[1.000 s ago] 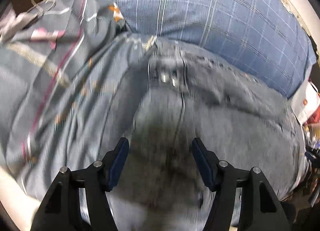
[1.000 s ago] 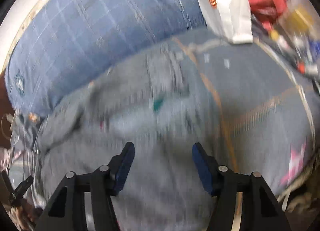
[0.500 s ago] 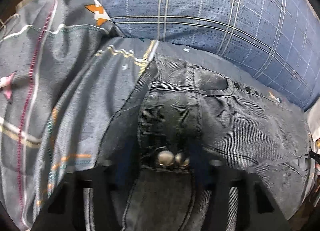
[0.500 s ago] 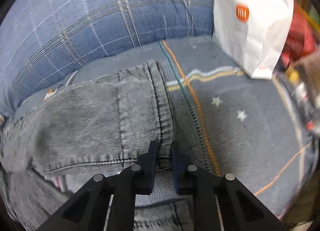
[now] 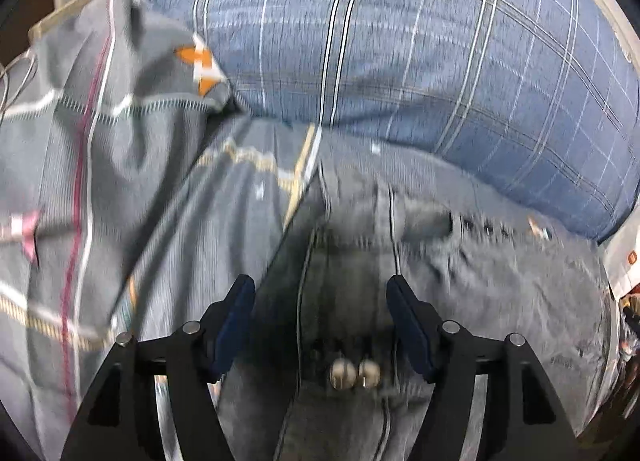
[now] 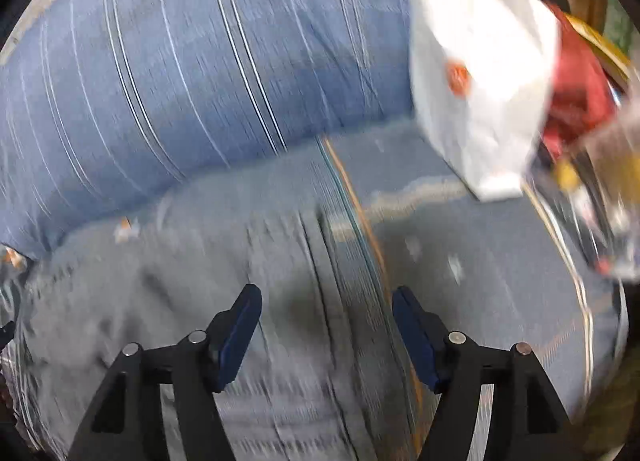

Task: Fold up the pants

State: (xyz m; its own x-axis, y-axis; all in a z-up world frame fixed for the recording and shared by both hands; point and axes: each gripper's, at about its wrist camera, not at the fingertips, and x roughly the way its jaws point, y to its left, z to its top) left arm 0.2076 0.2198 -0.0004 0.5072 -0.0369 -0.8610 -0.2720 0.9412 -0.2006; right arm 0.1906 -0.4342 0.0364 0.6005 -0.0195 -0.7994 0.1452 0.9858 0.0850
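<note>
With both the left gripper and right gripper spread wide and empty above the pants, smoothing the folded denim flat seems the best next care

Blue plaid pillow at the back, grey patterned bedsheet beneath, white paper bag with orange logo, red cloth beside the bag.
</note>
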